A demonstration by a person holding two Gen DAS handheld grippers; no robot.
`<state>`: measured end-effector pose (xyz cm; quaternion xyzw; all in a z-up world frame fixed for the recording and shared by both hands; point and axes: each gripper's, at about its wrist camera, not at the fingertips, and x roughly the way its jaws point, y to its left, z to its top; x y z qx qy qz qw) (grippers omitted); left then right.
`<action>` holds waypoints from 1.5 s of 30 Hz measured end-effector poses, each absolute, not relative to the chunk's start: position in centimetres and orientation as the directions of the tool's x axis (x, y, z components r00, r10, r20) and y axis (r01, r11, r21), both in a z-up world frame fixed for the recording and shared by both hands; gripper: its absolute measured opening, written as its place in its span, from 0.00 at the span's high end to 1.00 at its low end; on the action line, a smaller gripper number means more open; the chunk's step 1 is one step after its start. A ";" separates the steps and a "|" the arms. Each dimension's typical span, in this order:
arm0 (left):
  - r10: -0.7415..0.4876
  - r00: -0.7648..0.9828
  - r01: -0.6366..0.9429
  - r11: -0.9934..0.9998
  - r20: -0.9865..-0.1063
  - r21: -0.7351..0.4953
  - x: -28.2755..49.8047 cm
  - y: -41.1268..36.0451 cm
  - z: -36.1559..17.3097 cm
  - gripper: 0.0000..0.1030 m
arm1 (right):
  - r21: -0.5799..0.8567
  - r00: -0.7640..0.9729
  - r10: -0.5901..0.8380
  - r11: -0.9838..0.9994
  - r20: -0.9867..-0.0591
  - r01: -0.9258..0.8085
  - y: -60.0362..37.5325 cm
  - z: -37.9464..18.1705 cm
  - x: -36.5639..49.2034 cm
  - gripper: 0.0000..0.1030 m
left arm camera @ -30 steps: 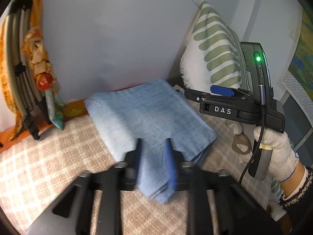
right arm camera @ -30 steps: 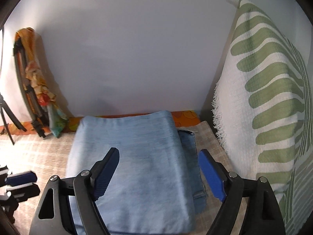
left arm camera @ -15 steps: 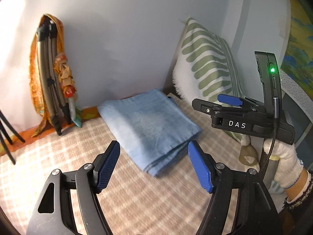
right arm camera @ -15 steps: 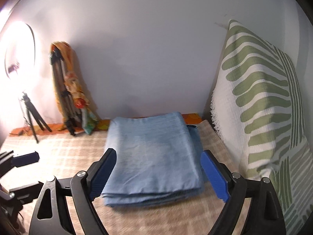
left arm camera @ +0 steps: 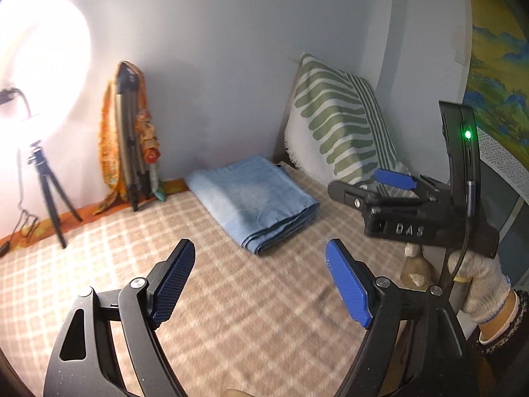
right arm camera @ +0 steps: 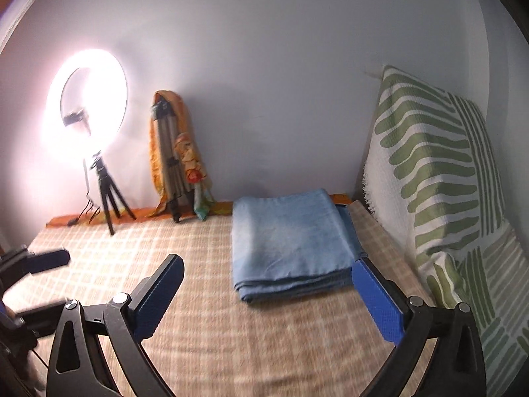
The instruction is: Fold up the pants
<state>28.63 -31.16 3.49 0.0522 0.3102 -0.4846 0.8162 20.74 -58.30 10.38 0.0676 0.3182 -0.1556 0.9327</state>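
With both tools held above the bed, the left gripper (left arm camera: pixel 261 281) has its blue pads spread wide, nothing between them, aimed at the checked blanket (left arm camera: pixel 231 314) short of the pants (left arm camera: pixel 254 201). Right gripper (right arm camera: pixel 264 301) same: fingers wide apart, empty, tilted down toward the blanket, right pad just overlapping the near right corner of the pants in view; contact can't be judged. Seen from the left wrist camera, the right gripper sits off to the right, held by a white-gloved hand (left arm camera: pixel 479 278), green LED lit on its housing.

Surface: beige/white plaid blanket over the bed, orange strip (right arm camera: pixel 132 213) along the far edge at the wall. Wall plain pale. Lit ring light (right arm camera: pixel 87 109) on a small tripod far left, folded tripod draped with an orange scarf (right arm camera: pixel 172 152) leaning on the wall. Green-leaf pillow (right arm camera: pixel 433 172) upright on the right, close beside the pants.

Pants: light blue denim, folded into a flat stacked rectangle, lying at the far right of the bed near the wall. Layered edges face the cameras; long axis runs roughly from the near side toward the wall.
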 end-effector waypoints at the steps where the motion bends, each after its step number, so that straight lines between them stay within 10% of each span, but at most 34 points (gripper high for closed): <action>1: -0.756 0.347 0.816 0.535 -0.556 -0.218 28.1 -30.4 3.6 0.20 | 0.018 0.746 -0.253 0.942 -0.615 0.335 -57.5 10.4 20.1 0.00; 45: -0.686 0.450 0.774 0.619 -0.571 -0.133 22.0 -23.3 1.0 0.08 | 0.094 0.715 -0.282 0.895 -0.640 0.436 -52.9 6.5 13.1 0.00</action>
